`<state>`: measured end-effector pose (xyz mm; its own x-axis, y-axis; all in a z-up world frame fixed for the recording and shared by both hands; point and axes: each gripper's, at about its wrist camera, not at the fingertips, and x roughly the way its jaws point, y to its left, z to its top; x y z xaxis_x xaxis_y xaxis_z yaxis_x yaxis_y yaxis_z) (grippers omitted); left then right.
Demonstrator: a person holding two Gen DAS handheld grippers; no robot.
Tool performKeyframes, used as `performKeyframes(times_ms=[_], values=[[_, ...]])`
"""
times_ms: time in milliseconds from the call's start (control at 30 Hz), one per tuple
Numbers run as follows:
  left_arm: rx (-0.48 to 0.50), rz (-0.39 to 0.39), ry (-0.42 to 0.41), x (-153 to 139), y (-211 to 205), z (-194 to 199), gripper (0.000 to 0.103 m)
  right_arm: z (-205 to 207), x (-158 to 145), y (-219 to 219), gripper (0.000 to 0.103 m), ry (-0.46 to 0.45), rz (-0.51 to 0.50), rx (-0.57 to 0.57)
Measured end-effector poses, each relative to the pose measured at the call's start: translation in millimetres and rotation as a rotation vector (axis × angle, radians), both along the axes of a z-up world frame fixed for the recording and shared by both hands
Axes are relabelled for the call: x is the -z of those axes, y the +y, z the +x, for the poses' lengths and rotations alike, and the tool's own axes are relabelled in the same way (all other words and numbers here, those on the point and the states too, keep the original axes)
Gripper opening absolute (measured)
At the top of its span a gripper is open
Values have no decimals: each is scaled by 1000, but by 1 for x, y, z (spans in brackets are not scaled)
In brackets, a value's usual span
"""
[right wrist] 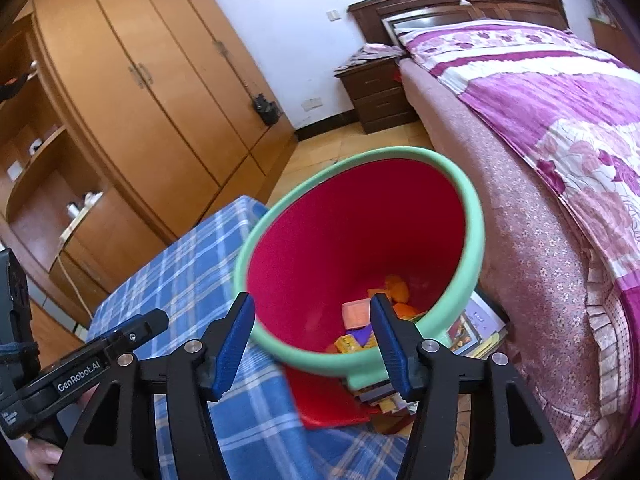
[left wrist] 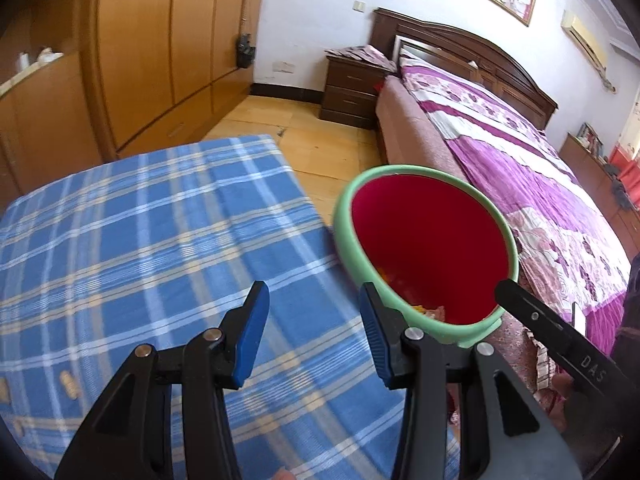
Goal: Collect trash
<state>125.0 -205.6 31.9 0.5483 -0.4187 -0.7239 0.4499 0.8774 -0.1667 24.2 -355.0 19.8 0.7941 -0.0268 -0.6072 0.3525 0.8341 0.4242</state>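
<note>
A red trash bin with a mint-green rim (left wrist: 424, 248) (right wrist: 356, 248) stands between the blue-plaid table (left wrist: 160, 248) (right wrist: 188, 276) and the bed. Several colourful wrappers and small boxes (right wrist: 372, 320) lie in its bottom. My left gripper (left wrist: 314, 334) is open and empty, over the table's right edge beside the bin's rim. My right gripper (right wrist: 314, 340) is open and empty, just above the bin's near rim. The tip of the right gripper (left wrist: 560, 332) shows in the left wrist view, and the left gripper's finger (right wrist: 100, 356) shows in the right wrist view.
A bed with a purple floral cover (left wrist: 540, 184) (right wrist: 560, 120) runs along the right. A dark nightstand (left wrist: 352, 88) (right wrist: 380, 92) is at its head. A wooden wardrobe (left wrist: 152, 52) (right wrist: 140, 92) fills the left. Books (right wrist: 476, 328) lie on the floor by the bin.
</note>
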Motion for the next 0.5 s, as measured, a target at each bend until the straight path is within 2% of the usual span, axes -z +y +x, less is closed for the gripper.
performKeyframes(times_ms=[133, 233, 500], values=[[-36, -1, -17, -7, 19, -8, 47, -2, -7, 16, 63, -8, -19, -22], [-66, -5, -26, -11, 36, -15, 47, -4, -12, 29, 68, -17, -37, -39], [-144, 17, -54, -16, 73, -30, 47, -7, -25, 69, 69, -49, -86, -114]])
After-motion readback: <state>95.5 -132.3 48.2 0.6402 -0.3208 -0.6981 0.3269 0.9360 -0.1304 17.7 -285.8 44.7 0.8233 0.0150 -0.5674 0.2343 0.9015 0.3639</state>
